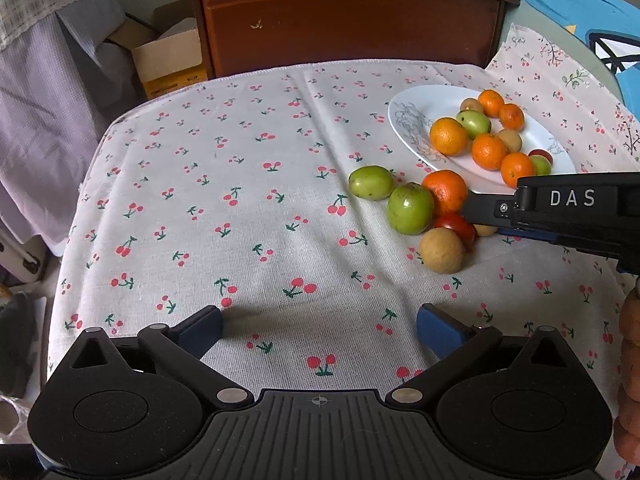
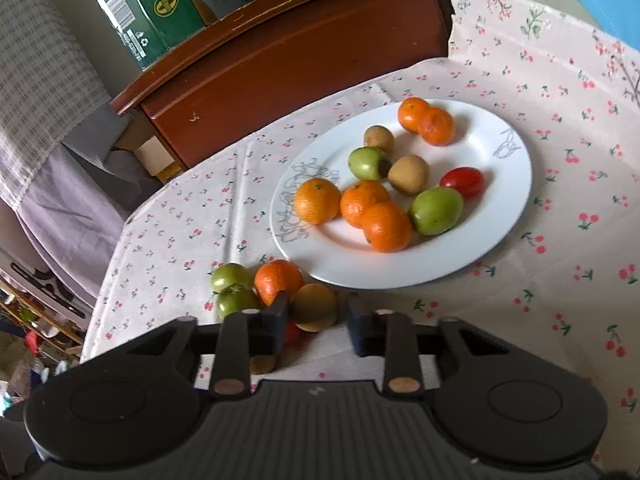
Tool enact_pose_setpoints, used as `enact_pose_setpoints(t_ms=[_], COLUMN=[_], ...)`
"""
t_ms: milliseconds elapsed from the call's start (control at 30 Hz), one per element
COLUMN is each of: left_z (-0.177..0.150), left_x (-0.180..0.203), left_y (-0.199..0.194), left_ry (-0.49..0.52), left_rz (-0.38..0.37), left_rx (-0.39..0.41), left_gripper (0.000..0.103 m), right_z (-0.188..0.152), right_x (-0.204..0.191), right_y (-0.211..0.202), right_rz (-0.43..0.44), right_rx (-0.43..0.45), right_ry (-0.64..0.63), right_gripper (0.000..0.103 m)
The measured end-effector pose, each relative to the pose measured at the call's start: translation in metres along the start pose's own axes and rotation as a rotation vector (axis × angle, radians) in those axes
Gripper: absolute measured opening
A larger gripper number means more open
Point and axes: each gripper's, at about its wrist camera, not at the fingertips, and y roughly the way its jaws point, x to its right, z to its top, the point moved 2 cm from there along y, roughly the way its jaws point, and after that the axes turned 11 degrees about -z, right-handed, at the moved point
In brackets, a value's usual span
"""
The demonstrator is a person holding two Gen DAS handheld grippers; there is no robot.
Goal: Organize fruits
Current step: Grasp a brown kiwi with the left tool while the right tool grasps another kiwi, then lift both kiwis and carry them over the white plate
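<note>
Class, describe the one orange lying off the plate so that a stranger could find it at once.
Start at the white plate on the cherry-print cloth. Just off its near-left rim sits a small cluster of loose fruit. The orange is the only orange-coloured piece there, beside two green fruits and a tan one.

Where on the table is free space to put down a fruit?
Free: the cherry-print tablecloth left of the loose green fruits, up to its edge. On the white plate, only the rim strip is bare. Crowded: the loose fruit cluster beside the plate.
</note>
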Motion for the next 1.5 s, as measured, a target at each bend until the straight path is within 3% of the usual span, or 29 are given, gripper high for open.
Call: enact_pose_setpoints(t_ms=[233, 433, 633, 767, 933, 1000, 1367, 1500], left_z=[0.003, 0.009, 0.010, 0.012, 0.014, 0.015, 0.012, 0.013], left_x=[0.003, 0.023, 0.037, 0.038, 0.038, 0.038, 0.051, 0.051], left_y=[-0.002, -0.011, -0.003, 0.002, 0.008, 0.010, 0.010, 0.007], left_ry=[0.009, 0.097, 0.150, 0.146, 0.137, 0.137, 0.204, 0.196], left_rz=[-0.031, -0.084, -0.102, -0.125, -0.154, -0.177, -0.225, -0.236], left_rx=[0.018, 0.112, 0.133, 0.136, 0.135, 0.131, 0.137, 0.137], left_gripper=[0.103, 0.103, 0.100, 0.092, 0.070, 0.054, 0.029, 0.025], right_z=[0.000, -0.001, -0.004, -0.005, -0.005, -0.005, -0.005, -0.005], right_x=[0.005, 0.021, 0.033, 0.038, 0.037, 0.038, 0.038, 0.037], right_y=[-0.013, -0.034, -0.034, -0.032, -0.032, -0.031, -0.031, -0.030], right_rz=[-0.048, -0.082, -0.110, -0.107, -0.111, -0.108, -0.110, -0.110], right_rx=[-0.034, -0.045, -0.061, -0.068, -0.063, -0.064, -0.061, -0.060], right_ry=[0.017, 0.058, 0.084, 0.120, 0.119, 0.129, 0.131, 0.128], right_gripper=[0.026, 0.026, 0.026, 0.027, 0.027, 0.027, 0.027, 0.027])
